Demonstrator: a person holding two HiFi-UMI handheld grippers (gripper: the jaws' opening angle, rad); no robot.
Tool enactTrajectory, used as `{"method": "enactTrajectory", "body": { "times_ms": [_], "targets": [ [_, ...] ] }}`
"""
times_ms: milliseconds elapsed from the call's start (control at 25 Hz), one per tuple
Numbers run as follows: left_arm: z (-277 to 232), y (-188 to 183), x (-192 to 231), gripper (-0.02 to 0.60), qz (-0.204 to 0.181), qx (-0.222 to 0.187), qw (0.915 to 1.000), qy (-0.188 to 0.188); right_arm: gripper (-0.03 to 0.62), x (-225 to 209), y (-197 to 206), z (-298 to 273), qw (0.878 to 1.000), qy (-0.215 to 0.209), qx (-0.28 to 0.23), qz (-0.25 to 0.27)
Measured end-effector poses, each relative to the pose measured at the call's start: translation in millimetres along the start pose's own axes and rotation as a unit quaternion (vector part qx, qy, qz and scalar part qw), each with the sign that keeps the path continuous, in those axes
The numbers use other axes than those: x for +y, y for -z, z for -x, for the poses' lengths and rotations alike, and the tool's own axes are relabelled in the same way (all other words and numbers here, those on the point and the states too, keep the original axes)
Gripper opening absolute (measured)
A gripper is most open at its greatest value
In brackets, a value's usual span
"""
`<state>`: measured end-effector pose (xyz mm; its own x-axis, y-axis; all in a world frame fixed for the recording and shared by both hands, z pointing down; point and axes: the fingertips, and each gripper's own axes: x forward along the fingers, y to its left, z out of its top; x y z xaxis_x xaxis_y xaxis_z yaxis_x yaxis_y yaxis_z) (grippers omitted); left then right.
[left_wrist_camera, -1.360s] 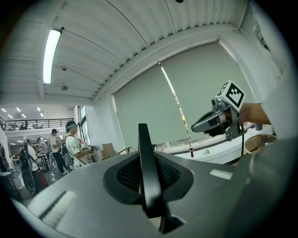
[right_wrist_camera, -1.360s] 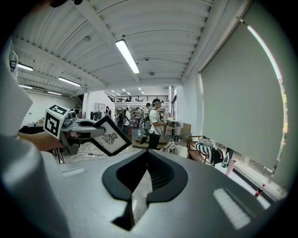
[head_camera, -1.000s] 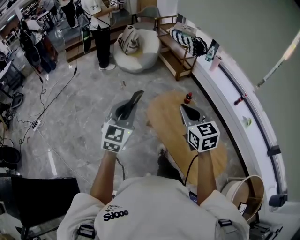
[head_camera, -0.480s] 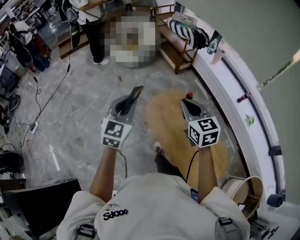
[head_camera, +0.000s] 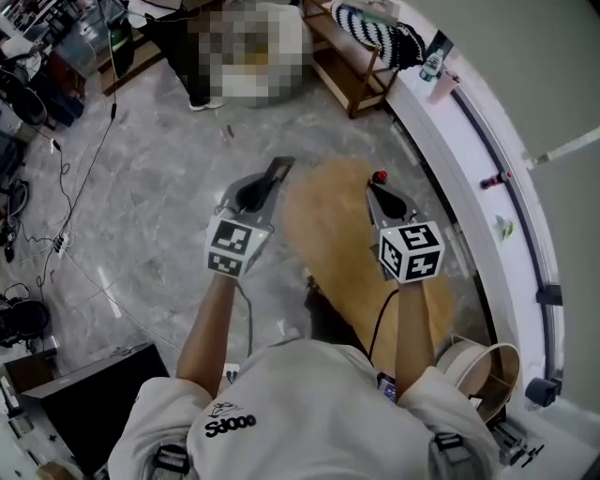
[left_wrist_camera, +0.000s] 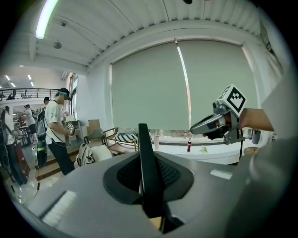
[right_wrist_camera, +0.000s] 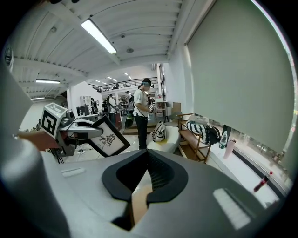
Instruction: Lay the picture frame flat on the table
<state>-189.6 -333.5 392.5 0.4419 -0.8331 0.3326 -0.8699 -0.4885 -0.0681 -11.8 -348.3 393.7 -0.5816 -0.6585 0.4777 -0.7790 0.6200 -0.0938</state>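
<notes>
My left gripper (head_camera: 265,187) is shut on the black picture frame (head_camera: 279,172), held in the air over the marble floor just left of the round wooden table (head_camera: 323,230). In the left gripper view the frame (left_wrist_camera: 144,167) stands edge-on between the jaws. The right gripper view shows the frame's (right_wrist_camera: 108,137) white print with a dark figure, tilted. My right gripper (head_camera: 377,193) hovers over the table's far part, jaws together with nothing in them, close to a small red-capped bottle (head_camera: 380,176). Its jaw tips (right_wrist_camera: 146,152) meet in its own view.
A curved white ledge (head_camera: 469,131) runs along the right, with a bottle (head_camera: 433,58) on it. A wooden bench with a striped cushion (head_camera: 370,28) stands at the back. A round basket (head_camera: 487,370) sits right of the table. Cables (head_camera: 66,187) lie on the floor; a person (head_camera: 173,47) stands far off.
The head view has tipped down, so the room slid upward in the picture. Both grippers keep about the same pose; the left still holds the frame.
</notes>
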Motion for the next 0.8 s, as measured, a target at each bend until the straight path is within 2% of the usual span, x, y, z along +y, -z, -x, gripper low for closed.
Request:
{"method": "enactTrajectory", "body": {
  "times_ms": [240, 560, 800],
  "targets": [
    [-47.6, 22.1, -16.8, 0.043, 0.021, 0.021, 0.9986, 0.043, 0.003, -37.7, 33.7, -11.1, 0.999, 0.026, 0.025, -0.036],
    [-112.0, 72.5, -51.7, 0.043, 0.048, 0.050, 0.9930, 0.095, 0.003, -77.4, 87.3, -14.8, 0.995, 0.060, 0.054, -0.066],
    [-151.5, 109.1, -73.7, 0.043, 0.111, 0.073, 0.9840, 0.119, 0.003, -101.9, 127.1, -11.2, 0.990, 0.075, 0.073, -0.096]
  ]
}}
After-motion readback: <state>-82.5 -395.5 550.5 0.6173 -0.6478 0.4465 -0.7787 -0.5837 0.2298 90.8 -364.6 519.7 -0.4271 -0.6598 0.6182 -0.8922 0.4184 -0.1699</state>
